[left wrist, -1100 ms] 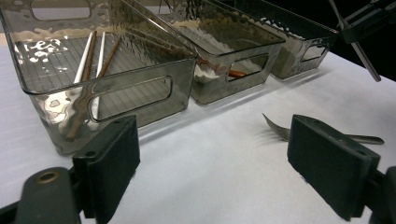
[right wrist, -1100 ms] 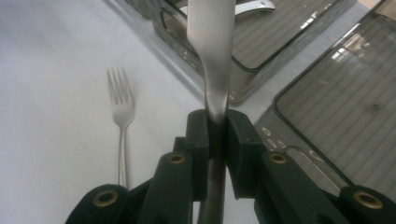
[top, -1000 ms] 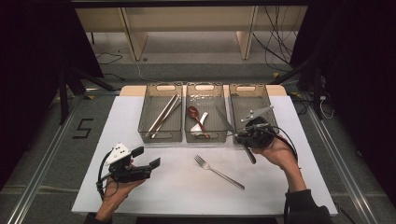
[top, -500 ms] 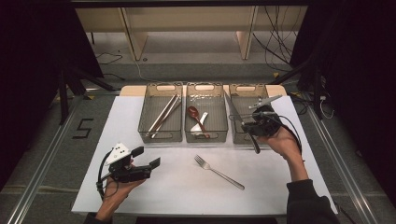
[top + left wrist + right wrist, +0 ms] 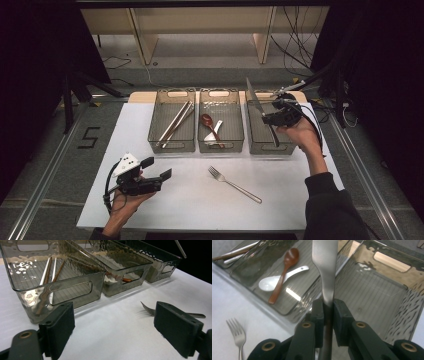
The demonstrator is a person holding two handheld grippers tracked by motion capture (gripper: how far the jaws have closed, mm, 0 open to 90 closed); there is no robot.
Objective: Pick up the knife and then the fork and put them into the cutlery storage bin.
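A white bench (image 5: 165, 210) seen from above holds three clear grey trays in a row at twelve o'clock. The right gripper (image 5: 265, 119), held in a person's hand (image 5: 300, 135) at about two o'clock, hangs over the right tray (image 5: 260, 146). Its fingers (image 5: 317, 312) are pressed onto a table knife (image 5: 256, 102), pinching it near where blade meets handle. The blade points up and away toward eleven o'clock, and the handle hangs down over the tray; whether its end touches the tray floor is hard to tell from here. In the right gripper view the knife (image 5: 325, 267) rises straight up between the two black pads, with the tray's ribbed floor beneath.

The left gripper (image 5: 159, 168) rests low at eight o'clock, held in the other hand (image 5: 122, 202). Its fingers (image 5: 58, 325) stand spread wide with nothing between them.

A fork (image 5: 234, 184) lies flat on the bench near the centre, tines toward ten o'clock. The middle tray (image 5: 220, 147) contains a brown wooden spoon (image 5: 206, 120) crossed over a white spoon (image 5: 214, 134). The left tray (image 5: 170, 147) contains chopsticks (image 5: 175, 122) lying diagonally.
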